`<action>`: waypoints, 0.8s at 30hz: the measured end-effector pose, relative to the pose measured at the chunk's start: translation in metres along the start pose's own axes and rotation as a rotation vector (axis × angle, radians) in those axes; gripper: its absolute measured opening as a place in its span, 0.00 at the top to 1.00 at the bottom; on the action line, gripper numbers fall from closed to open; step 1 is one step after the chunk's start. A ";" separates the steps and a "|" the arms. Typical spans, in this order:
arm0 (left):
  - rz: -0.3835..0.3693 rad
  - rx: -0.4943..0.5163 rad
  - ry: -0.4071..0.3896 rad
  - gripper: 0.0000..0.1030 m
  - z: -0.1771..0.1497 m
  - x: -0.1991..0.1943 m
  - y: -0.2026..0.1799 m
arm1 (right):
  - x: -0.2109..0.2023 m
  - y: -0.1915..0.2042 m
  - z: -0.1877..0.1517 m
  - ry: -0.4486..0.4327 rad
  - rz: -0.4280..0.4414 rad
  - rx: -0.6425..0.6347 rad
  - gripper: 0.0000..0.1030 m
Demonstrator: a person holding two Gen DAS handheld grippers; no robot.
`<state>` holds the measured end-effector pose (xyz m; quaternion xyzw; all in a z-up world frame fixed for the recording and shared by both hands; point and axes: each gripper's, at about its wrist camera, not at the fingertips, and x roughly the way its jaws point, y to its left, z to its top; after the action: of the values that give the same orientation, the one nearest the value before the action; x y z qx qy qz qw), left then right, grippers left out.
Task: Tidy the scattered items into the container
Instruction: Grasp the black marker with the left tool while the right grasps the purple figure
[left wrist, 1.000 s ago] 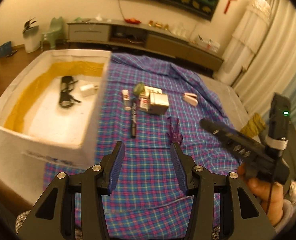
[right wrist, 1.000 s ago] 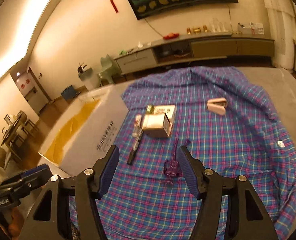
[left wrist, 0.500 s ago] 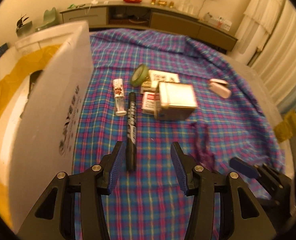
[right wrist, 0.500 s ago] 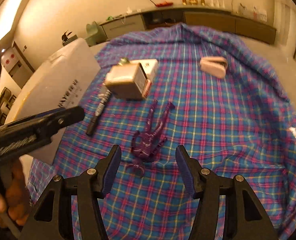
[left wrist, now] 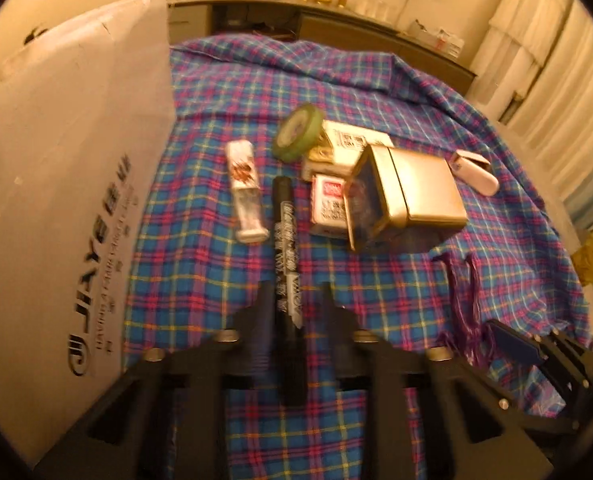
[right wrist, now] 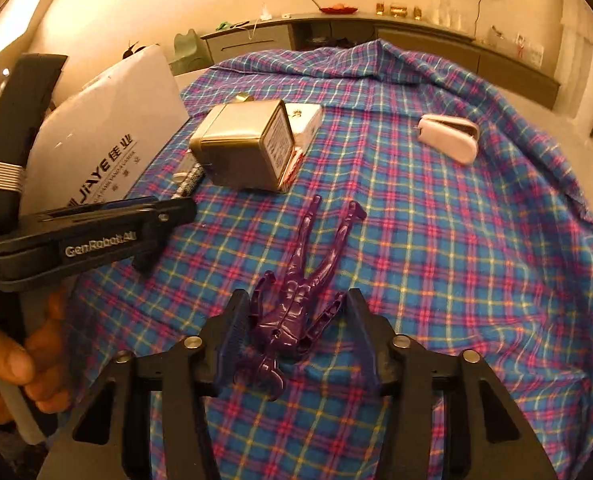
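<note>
A black marker (left wrist: 285, 236) lies on the plaid cloth, its lower half between the fingers of my left gripper (left wrist: 297, 295). Those jaws are closing tight on it, and through the blur the pads seem to press its sides. The purple toy figure (right wrist: 296, 292) lies between the fingers of my right gripper (right wrist: 297, 308). Its jaws are closing, and the pads stand just outside the figure's spread arms. The white foam box (left wrist: 76, 200) rises at the left with its inside hidden. A person's hand holds the left gripper (right wrist: 96, 232) in the right wrist view.
Beyond the marker lie a white tube (left wrist: 246, 192), a green tape roll (left wrist: 298, 132), a small red and white box (left wrist: 328, 204), a gold tin (left wrist: 408, 192) and a white stapler (left wrist: 476, 170). A low cabinet (right wrist: 416, 36) lines the far wall.
My left gripper came down and forward over the marker, and its jaws narrowed from wide to tight around it. My right gripper sank over the purple figure and its jaws drew in a little.
</note>
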<state>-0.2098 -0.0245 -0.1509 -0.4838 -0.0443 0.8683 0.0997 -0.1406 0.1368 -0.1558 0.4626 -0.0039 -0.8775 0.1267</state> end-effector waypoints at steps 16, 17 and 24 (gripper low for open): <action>-0.062 -0.091 -0.023 0.86 -0.002 -0.027 0.010 | -0.019 -0.030 0.012 -0.059 0.154 0.185 0.51; -0.055 -0.086 -0.033 0.86 -0.002 -0.032 0.010 | -0.021 -0.030 0.012 -0.064 0.159 0.186 0.51; -0.022 -0.060 -0.070 0.86 -0.006 -0.058 0.005 | -0.035 -0.027 0.015 -0.097 0.197 0.195 0.51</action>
<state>-0.1757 -0.0423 -0.1063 -0.4556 -0.0791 0.8818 0.0929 -0.1396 0.1694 -0.1222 0.4271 -0.1404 -0.8776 0.1662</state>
